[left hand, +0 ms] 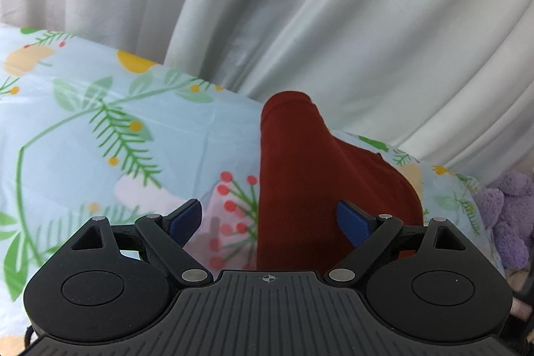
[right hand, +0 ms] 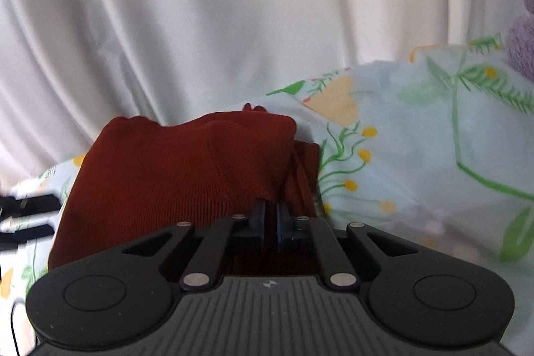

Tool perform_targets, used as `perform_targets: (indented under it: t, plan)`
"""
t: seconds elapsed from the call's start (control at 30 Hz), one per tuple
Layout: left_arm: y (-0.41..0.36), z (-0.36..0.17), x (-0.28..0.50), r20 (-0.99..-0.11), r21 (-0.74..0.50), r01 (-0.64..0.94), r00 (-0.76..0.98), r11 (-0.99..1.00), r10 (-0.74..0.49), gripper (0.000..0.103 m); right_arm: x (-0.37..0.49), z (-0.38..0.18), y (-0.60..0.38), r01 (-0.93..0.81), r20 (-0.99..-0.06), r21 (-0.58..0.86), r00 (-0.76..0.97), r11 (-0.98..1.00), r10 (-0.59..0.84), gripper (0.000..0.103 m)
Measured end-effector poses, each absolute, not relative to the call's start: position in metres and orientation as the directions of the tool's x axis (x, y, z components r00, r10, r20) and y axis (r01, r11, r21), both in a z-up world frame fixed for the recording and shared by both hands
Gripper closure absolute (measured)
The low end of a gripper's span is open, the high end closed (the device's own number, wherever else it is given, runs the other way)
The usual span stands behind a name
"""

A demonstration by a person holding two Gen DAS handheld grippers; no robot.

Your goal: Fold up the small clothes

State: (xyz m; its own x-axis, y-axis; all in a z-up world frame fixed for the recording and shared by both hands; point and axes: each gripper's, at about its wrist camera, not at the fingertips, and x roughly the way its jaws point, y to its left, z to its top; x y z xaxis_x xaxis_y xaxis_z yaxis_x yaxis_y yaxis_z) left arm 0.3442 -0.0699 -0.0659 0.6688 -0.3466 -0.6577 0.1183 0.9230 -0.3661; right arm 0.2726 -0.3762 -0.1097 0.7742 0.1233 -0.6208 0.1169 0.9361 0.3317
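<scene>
Red garment (right hand: pixel 173 175) — edge seemingly pinched, hidden between right gripper (right hand: pixel 271 216) jaws.

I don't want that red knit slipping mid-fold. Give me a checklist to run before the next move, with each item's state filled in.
1. Right gripper clamped on the dark red knit garment: ok, its jaws are pinched together on a fold of the fabric.
2. Left gripper ready to grasp: ok, jaws wide open with the garment's edge between them.
3. Left gripper touching the fabric: cannot tell.
4. Garment lying flat: not ok, it is bunched and raised above the floral sheet.
5. Purple plush toy clear of the garment: ok, it sits apart at the sheet's edge.
</scene>
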Motion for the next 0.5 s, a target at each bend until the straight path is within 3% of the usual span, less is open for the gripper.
perform_targets:
  t: [0.27, 0.4, 0.5]
  plan:
    - [-0.086, -0.058, 0.367, -0.628, -0.298, 0.076, 0.735, 0.952, -0.255, 0.011, 0.262, -0.091, -0.401, 0.164, -0.538, 0.478, 0.831, 0.863, 0.140, 0.088]
    - [-0.103, -0.059, 0.388, -0.590, -0.299, 0.040, 0.778, 0.953, -0.218, 0.010, 0.296, -0.081, -0.377, 0.091, -0.478, 0.541, 0.851, 0.836, 0.216, 0.083]
    - [-0.117, -0.067, 0.406, -0.566, -0.240, -0.003, 0.813, 0.971, -0.138, 0.009, 0.341, -0.090, -0.350, 0.081, -0.505, 0.591, 0.813, 0.802, 0.290, 0.082]
